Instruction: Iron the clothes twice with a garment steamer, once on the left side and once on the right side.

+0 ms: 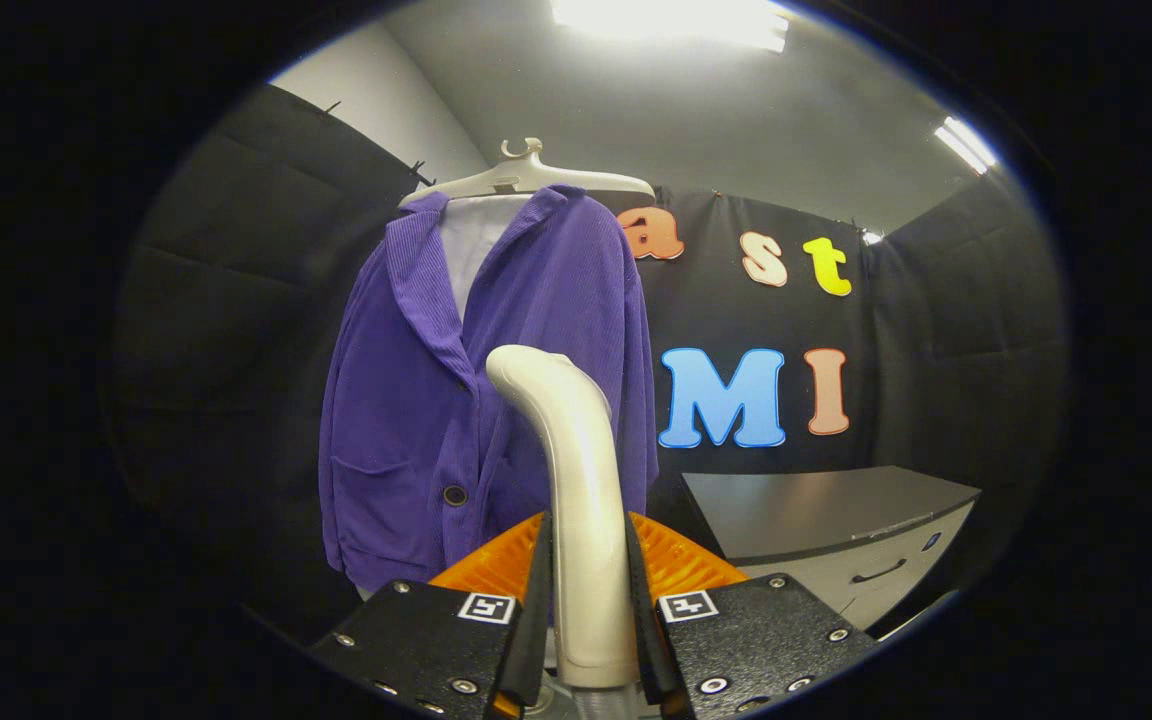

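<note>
The garment steamer (576, 480) stood upright between the two fingers of the gripper (588, 610), its pale, pearly handle rising from them and curving over to the left at its top. Both fingers pressed against the handle's sides, so the tool was clamped on the steamer. An orange part (681, 560) showed behind the handle, just above the fingers. Beyond the steamer hung the purple jacket (436, 400), ribbed in texture, with a dark button (455, 494) and a patch pocket low on its front. It hung on a white hanger (526, 178) over a pale lining. The steamer's curved head overlapped the jacket's front in this view; whether they touched could not be told. To the right stood a grey cabinet (836, 530) with a drawer handle
</note>
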